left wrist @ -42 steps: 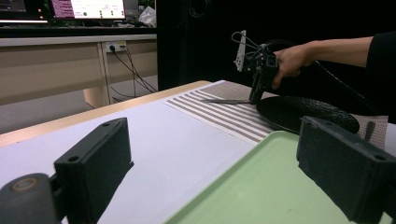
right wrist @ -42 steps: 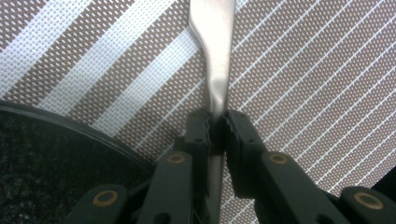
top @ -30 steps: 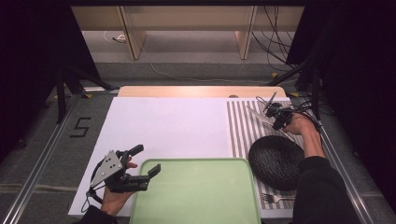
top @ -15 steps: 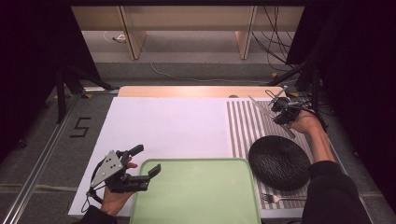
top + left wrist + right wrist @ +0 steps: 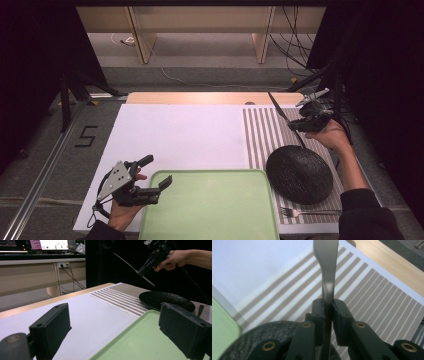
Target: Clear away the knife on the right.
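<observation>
A metal table knife (image 5: 281, 112) hangs tilted above the striped placemat (image 5: 260, 135), blade toward the far side, with my right gripper (image 5: 301, 126) shut on its handle. In the right gripper view the jaws pinch the knife (image 5: 327, 270) at its neck, right gripper (image 5: 328, 307). Just below it lies a round black plate (image 5: 300, 174), and a fork (image 5: 305, 212) lies at the mat's near edge. My left gripper (image 5: 156, 171) stands open and empty at the left corner of the green tray (image 5: 210, 205). The left gripper view has the knife (image 5: 130, 266) in the air over the plate (image 5: 165, 300).
The white mat (image 5: 180, 135) covers the table's middle, with a wooden strip (image 5: 200, 97) along its far edge. Cables and shelf legs stand on the floor beyond. A dark frame post (image 5: 65, 100) rises at the left.
My right hand has lifted the knife up and away from the plate, toward the far right. The left gripper has kept still.
</observation>
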Tool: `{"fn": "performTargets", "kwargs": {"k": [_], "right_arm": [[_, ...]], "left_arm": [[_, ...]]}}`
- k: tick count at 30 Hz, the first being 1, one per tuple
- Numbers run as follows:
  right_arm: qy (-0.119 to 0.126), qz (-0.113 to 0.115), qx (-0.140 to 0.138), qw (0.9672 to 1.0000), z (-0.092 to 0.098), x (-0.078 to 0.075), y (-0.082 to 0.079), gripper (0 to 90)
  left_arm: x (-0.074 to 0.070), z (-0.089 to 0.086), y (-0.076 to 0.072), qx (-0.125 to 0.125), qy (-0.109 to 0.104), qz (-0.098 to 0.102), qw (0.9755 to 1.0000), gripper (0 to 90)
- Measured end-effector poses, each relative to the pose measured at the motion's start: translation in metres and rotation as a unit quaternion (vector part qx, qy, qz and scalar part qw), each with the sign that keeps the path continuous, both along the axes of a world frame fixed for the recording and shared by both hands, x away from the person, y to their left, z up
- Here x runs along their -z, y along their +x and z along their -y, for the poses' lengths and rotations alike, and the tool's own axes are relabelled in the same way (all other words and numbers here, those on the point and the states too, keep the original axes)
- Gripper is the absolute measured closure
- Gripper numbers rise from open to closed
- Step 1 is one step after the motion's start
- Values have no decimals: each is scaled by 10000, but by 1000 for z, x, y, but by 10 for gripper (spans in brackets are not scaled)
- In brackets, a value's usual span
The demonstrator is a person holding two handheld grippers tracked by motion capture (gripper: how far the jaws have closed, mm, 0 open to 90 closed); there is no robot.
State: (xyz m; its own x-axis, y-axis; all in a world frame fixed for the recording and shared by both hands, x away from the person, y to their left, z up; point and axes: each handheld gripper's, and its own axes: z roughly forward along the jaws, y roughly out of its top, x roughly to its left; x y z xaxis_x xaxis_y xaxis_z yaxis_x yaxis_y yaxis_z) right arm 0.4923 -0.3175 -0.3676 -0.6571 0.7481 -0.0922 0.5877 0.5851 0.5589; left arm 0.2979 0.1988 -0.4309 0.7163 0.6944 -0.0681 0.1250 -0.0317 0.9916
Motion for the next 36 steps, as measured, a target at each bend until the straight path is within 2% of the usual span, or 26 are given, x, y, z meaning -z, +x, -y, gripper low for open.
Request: {"fn": "performTargets", "kwargs": {"k": [2, 5, 8, 13, 16, 21, 24, 26, 36], "right_arm": [[211, 68, 28, 9998, -1, -1, -7, 807], [392, 102, 63, 9992, -2, -1, -15, 807], [680, 127, -22, 9976, -3, -1, -23, 807], [993, 167, -119, 9948, -4, -2, -37, 807], [1093, 221, -133, 9937, -9, -4, -47, 807], [1429, 285, -227, 9891, -15, -3, -61, 807], [1521, 338, -326, 9872, -19, -6, -68, 807], [1484, 448, -349, 9873, -22, -7, -73, 807], [1746, 439, -470, 9825, -33, -8, -92, 807]], "left_arm": [[0, 0, 0, -3, -7, -1, 10000, 98], [0, 0, 0, -7, -7, -8, 10000, 98], [0, 0, 0, -12, -16, -18, 10000, 98], [1, -1, 1, -20, -19, -22, 10000, 98], [1, -1, 1, -24, -27, -26, 10000, 98], [1, -1, 1, -30, -23, -24, 10000, 98], [0, -1, 1, -22, -21, -18, 10000, 98], [0, -1, 0, -20, -17, -9, 10000, 98], [0, -1, 0, -16, -9, 13, 10000, 98]]}}
